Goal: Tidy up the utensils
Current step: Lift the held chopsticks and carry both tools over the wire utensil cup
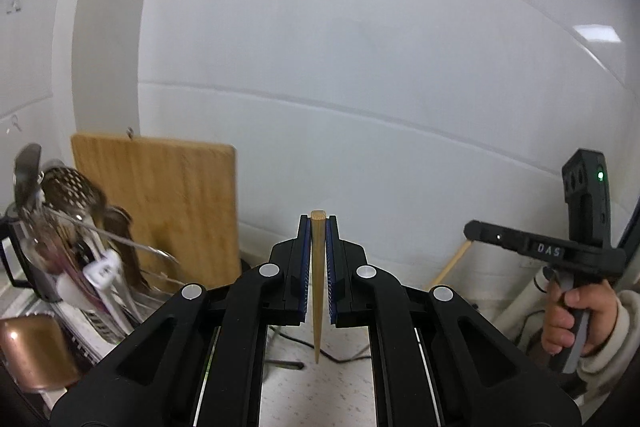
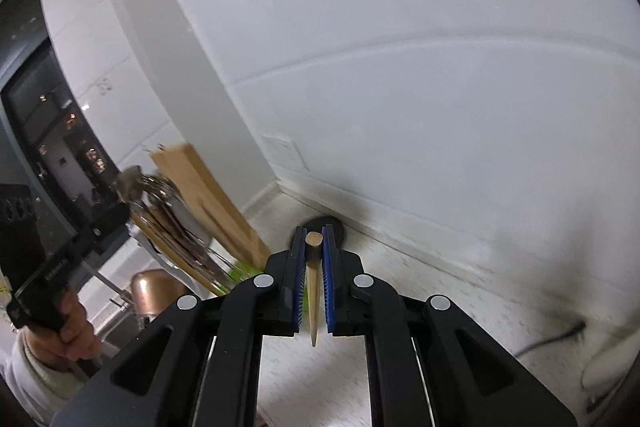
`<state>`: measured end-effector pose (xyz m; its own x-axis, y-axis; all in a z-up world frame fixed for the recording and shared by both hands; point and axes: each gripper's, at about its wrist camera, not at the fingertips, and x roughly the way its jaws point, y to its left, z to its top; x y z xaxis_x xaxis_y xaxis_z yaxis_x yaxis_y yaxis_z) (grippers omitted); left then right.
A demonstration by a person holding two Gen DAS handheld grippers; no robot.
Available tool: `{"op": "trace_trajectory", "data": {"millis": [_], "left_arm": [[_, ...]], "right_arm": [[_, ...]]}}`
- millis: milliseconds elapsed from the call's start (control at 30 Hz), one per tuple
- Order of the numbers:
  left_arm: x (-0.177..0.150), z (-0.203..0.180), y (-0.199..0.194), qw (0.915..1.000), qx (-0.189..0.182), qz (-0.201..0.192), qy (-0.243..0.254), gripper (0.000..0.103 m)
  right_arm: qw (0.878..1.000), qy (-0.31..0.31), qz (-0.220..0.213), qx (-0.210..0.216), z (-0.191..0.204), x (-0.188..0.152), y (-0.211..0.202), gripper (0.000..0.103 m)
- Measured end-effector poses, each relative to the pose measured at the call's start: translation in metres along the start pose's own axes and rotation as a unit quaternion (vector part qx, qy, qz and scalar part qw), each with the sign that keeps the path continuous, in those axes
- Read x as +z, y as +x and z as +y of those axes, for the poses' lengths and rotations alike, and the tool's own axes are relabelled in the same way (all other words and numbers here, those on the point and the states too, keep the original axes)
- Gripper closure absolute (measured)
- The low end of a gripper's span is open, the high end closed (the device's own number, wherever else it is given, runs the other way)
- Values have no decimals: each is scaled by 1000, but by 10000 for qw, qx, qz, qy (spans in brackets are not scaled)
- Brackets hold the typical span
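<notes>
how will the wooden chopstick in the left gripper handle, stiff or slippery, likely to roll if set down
The chopstick looks like rigid wood, so it probably stays straight in the left gripper. Its thin taper suggests it is light and could pivot between the pads. The end looks round, so it may roll on the counter.

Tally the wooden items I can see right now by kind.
Chopstick held in left gripper: 1
Chopstick held in right gripper: 1
Wooden cutting board: 1
Total: 3
</notes>
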<state>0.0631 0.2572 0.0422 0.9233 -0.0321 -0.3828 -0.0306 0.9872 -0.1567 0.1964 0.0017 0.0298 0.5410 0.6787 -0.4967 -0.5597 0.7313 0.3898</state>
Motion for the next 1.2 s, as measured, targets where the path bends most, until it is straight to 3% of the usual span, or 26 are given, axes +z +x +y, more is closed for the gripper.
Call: {"op": "trace_trajectory", "data": {"millis": [300,533,1200], "left_arm": [[9,30,-9,9996,149,-102,200,97],[-5,56,9,9995,140,45,264,97],[-72,51,54,9959,14,562,710,97]], "right_arm": [[9988,-282,-187,340,59,17,36,98],[9986,-386,-16,358,89,9,78,98],[9963,-586,633,61,86,-46,154,98]]}}
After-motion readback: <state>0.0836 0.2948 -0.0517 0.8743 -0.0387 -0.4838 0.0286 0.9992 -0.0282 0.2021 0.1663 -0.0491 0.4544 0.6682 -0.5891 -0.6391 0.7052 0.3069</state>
